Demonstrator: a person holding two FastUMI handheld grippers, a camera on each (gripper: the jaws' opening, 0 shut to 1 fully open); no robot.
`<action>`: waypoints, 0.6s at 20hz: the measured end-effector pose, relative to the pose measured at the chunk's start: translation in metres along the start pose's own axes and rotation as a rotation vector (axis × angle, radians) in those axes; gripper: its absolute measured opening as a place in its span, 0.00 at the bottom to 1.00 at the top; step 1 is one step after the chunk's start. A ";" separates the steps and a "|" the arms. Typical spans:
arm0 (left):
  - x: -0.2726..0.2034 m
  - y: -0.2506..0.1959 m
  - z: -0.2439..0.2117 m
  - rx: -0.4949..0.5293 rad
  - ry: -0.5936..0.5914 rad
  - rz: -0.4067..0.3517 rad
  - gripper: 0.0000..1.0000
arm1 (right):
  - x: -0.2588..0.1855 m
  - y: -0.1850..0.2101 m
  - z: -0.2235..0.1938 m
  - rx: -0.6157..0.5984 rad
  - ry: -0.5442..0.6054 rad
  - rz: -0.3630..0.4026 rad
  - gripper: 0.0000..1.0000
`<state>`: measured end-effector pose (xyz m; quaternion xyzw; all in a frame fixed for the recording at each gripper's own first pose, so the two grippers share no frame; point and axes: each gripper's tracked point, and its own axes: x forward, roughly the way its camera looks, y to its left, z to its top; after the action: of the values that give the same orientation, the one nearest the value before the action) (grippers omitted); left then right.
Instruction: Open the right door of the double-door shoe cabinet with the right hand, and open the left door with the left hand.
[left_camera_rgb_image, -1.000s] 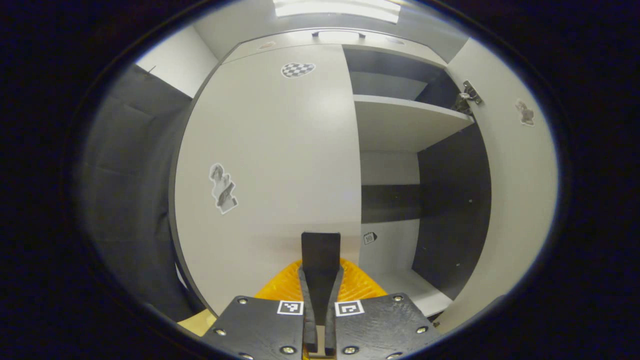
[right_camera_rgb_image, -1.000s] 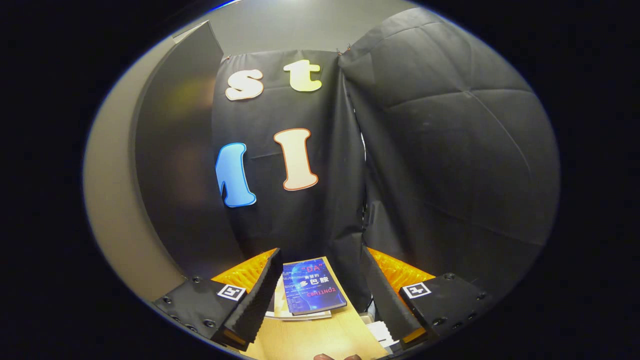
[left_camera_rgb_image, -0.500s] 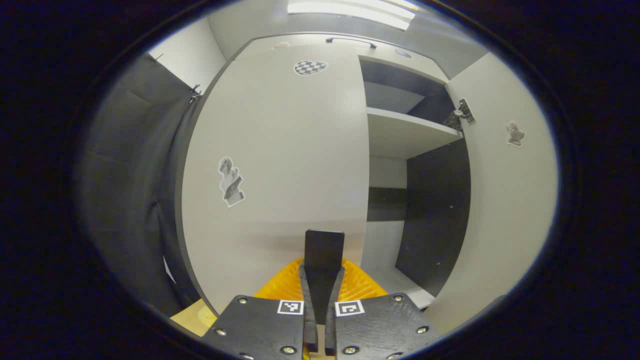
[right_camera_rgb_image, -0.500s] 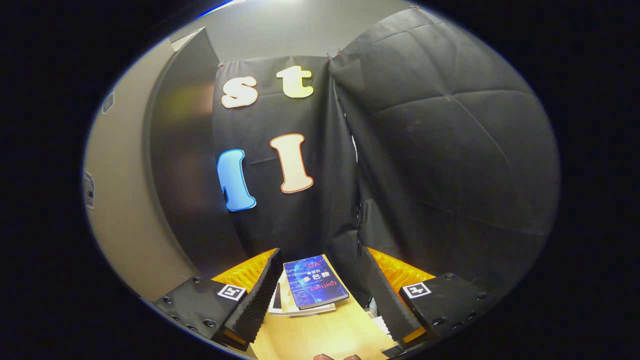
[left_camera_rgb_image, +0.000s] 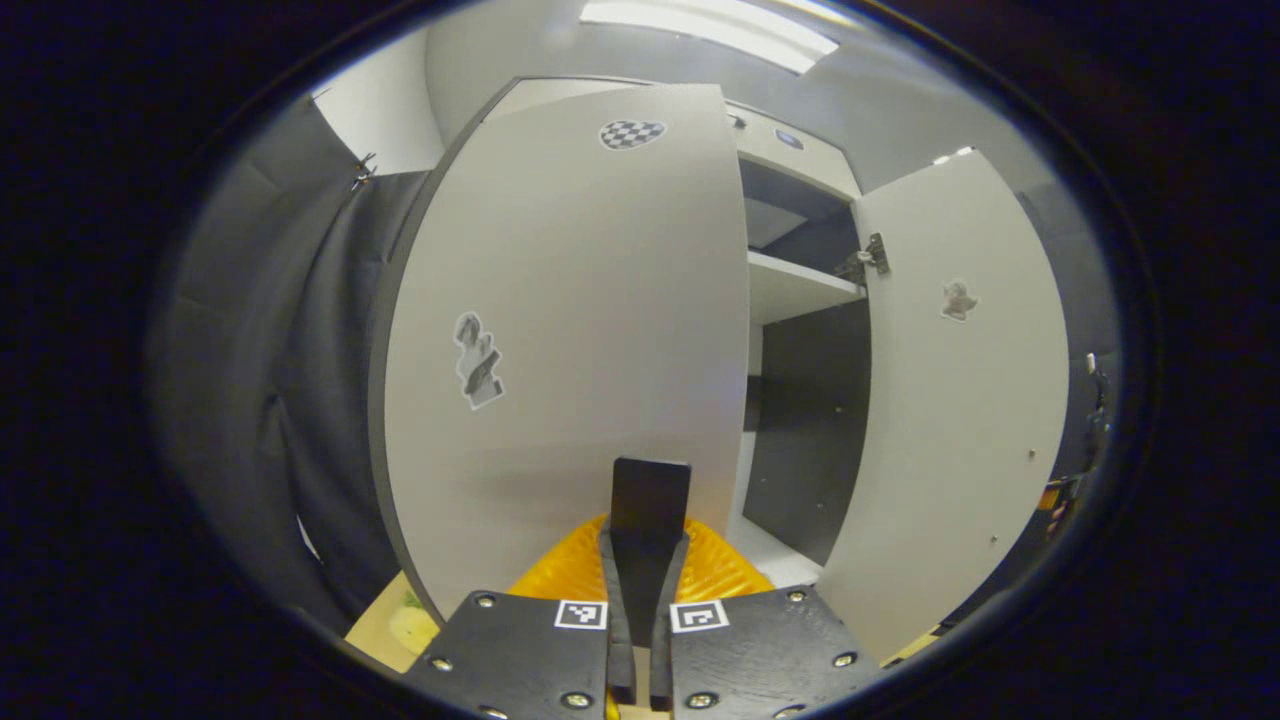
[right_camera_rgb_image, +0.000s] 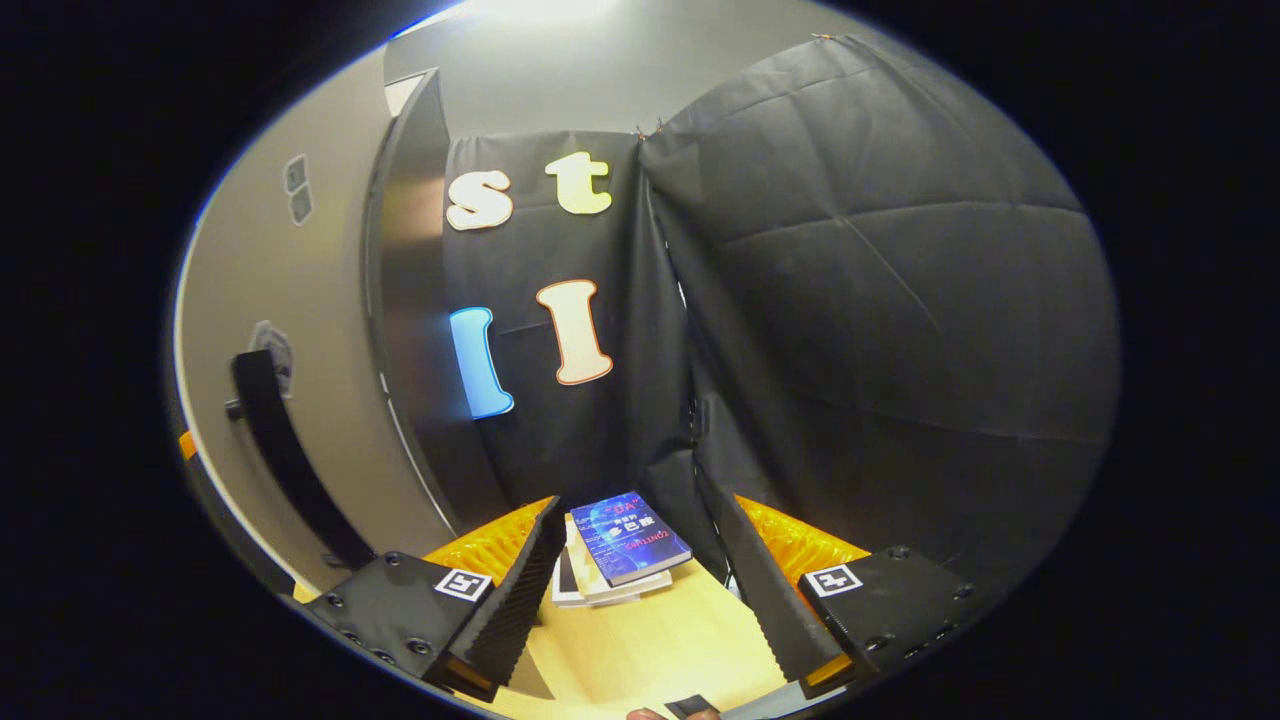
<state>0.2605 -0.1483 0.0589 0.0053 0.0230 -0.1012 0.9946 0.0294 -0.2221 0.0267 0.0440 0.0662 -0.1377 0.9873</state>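
Observation:
The pale left door of the shoe cabinet stands partly swung out in the left gripper view. My left gripper is shut on its black handle near the door's free edge. Past that edge are the cabinet's dark inside and a shelf. The right door stands wide open. In the right gripper view that right door and its black bar handle sit at the left. My right gripper is open, clear of the handle, with nothing between its fingers.
A small stack of books lies on a light wooden table ahead of the right gripper. Black cloth walls stand behind the table and left of the cabinet. A hinge shows at the right door's top.
The left door has swung further out with my left gripper on it, narrowing my view into the cabinet. The right gripper view has turned, bringing the right door's handle into sight.

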 end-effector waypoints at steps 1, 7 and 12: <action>-0.001 0.000 -0.001 -0.006 0.000 -0.014 0.07 | -0.011 0.001 -0.003 -0.011 -0.005 -0.012 0.92; -0.006 0.001 0.004 -0.018 -0.011 -0.065 0.08 | -0.063 0.004 -0.018 -0.005 -0.014 -0.060 0.92; -0.010 0.002 0.007 -0.016 -0.022 -0.069 0.07 | -0.087 0.017 -0.026 -0.002 -0.018 -0.065 0.92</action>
<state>0.2520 -0.1442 0.0662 -0.0048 0.0129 -0.1354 0.9907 -0.0517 -0.1798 0.0147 0.0398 0.0588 -0.1700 0.9829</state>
